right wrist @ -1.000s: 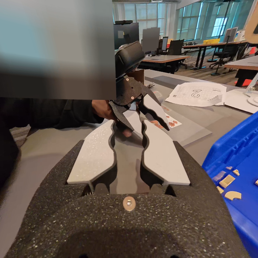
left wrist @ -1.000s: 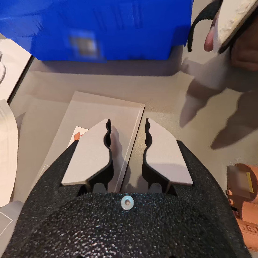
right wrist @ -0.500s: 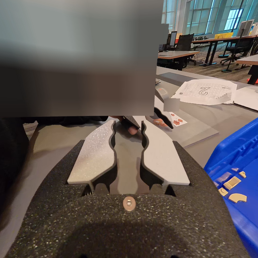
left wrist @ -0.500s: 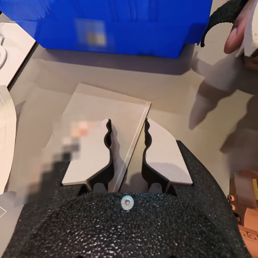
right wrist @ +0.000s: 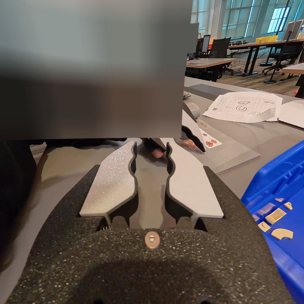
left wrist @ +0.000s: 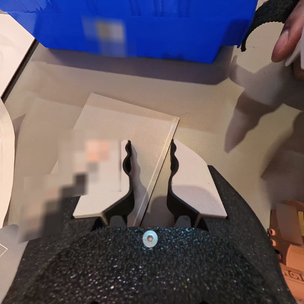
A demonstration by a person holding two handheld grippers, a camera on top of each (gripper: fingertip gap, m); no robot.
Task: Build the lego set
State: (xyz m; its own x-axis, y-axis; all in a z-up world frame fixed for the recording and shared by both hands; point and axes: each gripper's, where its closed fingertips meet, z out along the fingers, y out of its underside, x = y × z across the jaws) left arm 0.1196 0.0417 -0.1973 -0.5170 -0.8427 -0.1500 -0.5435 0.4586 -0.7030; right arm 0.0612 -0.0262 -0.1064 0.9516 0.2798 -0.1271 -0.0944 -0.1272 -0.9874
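My left gripper (left wrist: 150, 143) is open and empty. It hovers low over a grey booklet (left wrist: 131, 125) that lies flat on the grey table (left wrist: 197, 98), its fingertips straddling the booklet's right edge. My right gripper (right wrist: 151, 144) is open and empty above the bare table (right wrist: 65, 161). It points at the left gripper's finger (right wrist: 190, 125) and the hand (right wrist: 158, 152) that holds it. The right gripper's black body (left wrist: 271, 16) and its hand (left wrist: 287, 37) show at the top right of the left wrist view.
A blue bin (left wrist: 148, 29) stands just beyond the booklet. In the right wrist view the bin (right wrist: 279, 189) holds several tan pieces (right wrist: 275, 218). A brown brick model (left wrist: 292, 246) sits right of the left gripper. A white paper bag (right wrist: 243, 108) lies farther back.
The left wrist view has swung left, so the bin and booklet sit farther right. In the right wrist view the left gripper has slid right. Both grippers stay open and empty.
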